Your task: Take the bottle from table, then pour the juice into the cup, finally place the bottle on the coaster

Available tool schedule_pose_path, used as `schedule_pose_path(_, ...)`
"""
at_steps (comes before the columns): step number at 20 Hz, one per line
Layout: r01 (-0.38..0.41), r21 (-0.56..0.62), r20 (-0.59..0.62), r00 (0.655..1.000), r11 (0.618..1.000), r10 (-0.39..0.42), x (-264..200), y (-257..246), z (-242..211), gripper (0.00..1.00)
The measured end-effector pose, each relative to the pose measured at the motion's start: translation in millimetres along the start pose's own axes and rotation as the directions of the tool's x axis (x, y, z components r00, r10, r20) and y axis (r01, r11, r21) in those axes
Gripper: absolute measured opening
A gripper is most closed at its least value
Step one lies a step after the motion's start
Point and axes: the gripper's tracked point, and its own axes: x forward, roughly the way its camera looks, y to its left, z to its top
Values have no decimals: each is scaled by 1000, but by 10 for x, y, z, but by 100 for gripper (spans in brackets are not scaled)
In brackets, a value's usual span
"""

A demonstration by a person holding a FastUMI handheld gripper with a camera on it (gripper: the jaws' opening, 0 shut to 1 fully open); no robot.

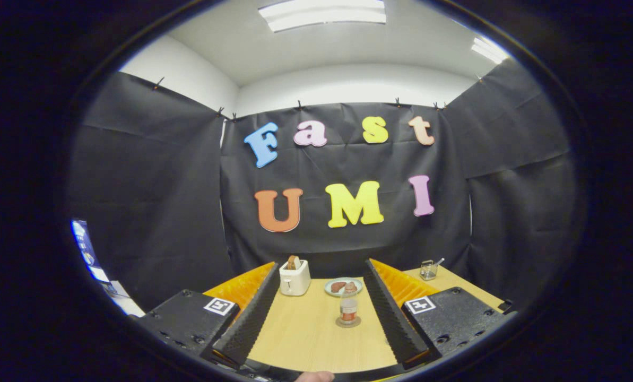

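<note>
The bottle (348, 307) stands upright on a round coaster (348, 322) on the light wooden table (305, 339), out ahead of the gripper (320, 310) and between the lines of its two fingers, nearer the right one. It is a small clear bottle with a pale cap and a red band around its lower part; whether juice is inside cannot be told at this size. The gripper's fingers (252, 318) are spread wide apart, their ridged black pads facing each other across bare tabletop, and they grasp nothing; the bottle sits apart from both.

Just beyond the bottle lies a small plate (333, 291) carrying brownish pieces of food (339, 286). To the left of the plate, close beside the left finger's tip, is a white toaster (294, 279) with a slice of toast (293, 262) sticking up from its slot. Far off past the right finger, near the table's back corner, stands a small wire basket (428, 270) with a handle jutting from it. Black cloth hangs behind the table as the booth's wall (152, 201), and ceiling lights (321, 11) glow above it.
</note>
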Motion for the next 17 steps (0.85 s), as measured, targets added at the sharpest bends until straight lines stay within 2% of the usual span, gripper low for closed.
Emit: schedule_pose_path(17,-5,-18,18,1000,1000,6,19,44,83,100)
